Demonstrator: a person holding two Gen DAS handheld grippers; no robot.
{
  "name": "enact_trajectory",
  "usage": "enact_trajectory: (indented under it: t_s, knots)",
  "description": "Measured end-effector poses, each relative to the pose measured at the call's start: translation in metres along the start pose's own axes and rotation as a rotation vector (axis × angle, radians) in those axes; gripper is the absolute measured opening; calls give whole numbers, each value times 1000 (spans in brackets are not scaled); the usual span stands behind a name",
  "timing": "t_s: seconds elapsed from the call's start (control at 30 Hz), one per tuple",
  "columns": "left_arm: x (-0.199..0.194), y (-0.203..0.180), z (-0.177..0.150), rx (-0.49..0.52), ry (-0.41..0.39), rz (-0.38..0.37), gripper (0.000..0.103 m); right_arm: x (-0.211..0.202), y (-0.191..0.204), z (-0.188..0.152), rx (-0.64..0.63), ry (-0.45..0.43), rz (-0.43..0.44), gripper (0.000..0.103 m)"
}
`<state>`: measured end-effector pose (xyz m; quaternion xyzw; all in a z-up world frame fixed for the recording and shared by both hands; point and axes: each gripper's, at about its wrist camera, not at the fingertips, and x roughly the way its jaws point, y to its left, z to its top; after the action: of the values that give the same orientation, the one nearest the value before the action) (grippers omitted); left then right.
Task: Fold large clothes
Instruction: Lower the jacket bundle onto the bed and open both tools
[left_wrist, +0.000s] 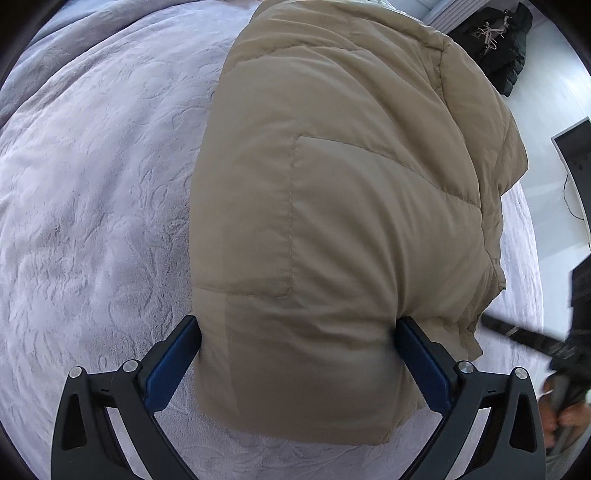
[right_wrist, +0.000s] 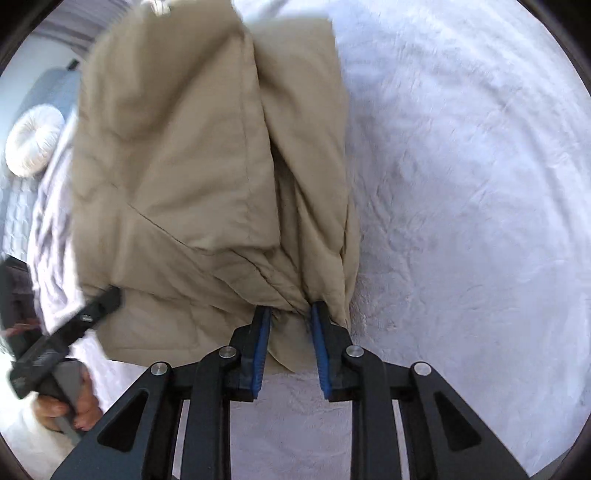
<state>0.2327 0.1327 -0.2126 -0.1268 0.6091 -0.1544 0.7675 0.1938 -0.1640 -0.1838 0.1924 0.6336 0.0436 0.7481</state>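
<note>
Left gripper (left_wrist: 297, 354) jaws spread as wide as they go, straddling the near end of the tan puffer jacket (left_wrist: 332, 221); the blue pads sit against both sides of the padded fold, and whether they actually squeeze it I cannot tell. Right gripper (right_wrist: 290, 332) jaws narrow, pinching a bunched edge of the jacket between the blue pads, fabric gathered into creases at the pinch. Jacket is tan, quilted, puffy, with stitched panel seams, folded lengthwise into a thick bundle with layers stacked; it lies on the pale lilac plush blanket (left_wrist: 92, 221) covering the bed, running away from both grippers. Both grippers point steeply down at the jacket's near end. In the left wrist view the other gripper's black finger shows at the jacket's right edge, with a hand (left_wrist: 561, 410) gripping the handle lower right. In the right wrist view a hand (right_wrist: 62, 406) holds a handle left of the jacket. Round white cushion (right_wrist: 35, 140) far left of the jacket. Dark clothing pile (left_wrist: 498, 48) on the floor beyond the jacket's far right corner.
</note>
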Motion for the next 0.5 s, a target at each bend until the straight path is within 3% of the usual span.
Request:
enact_trajectory:
  t_s: [0.1, 0.13, 0.17, 0.23, 0.33, 0.5]
  knots:
    - [-1, 3, 5, 3, 6, -5, 103, -37, 2, 10, 15, -120, 60, 26]
    - [-2, 4, 6, 3, 10, -5, 103, -48, 3, 18, 23, -157, 84, 30]
    - [-6, 3, 8, 2, 14, -2, 103, -54, 3, 26, 31, -175, 106, 40]
    - [-20, -1, 14, 5, -9, 2, 103, -62, 1, 49, 61, -201, 155, 43]
    - [-44, -12, 32, 43, -82, -19, 103, -65, 1, 77, 89, -211, 152, 43]
    - [-62, -39, 112, 77, -217, -33, 103, -41, 14, 103, 75, -146, 167, 43]
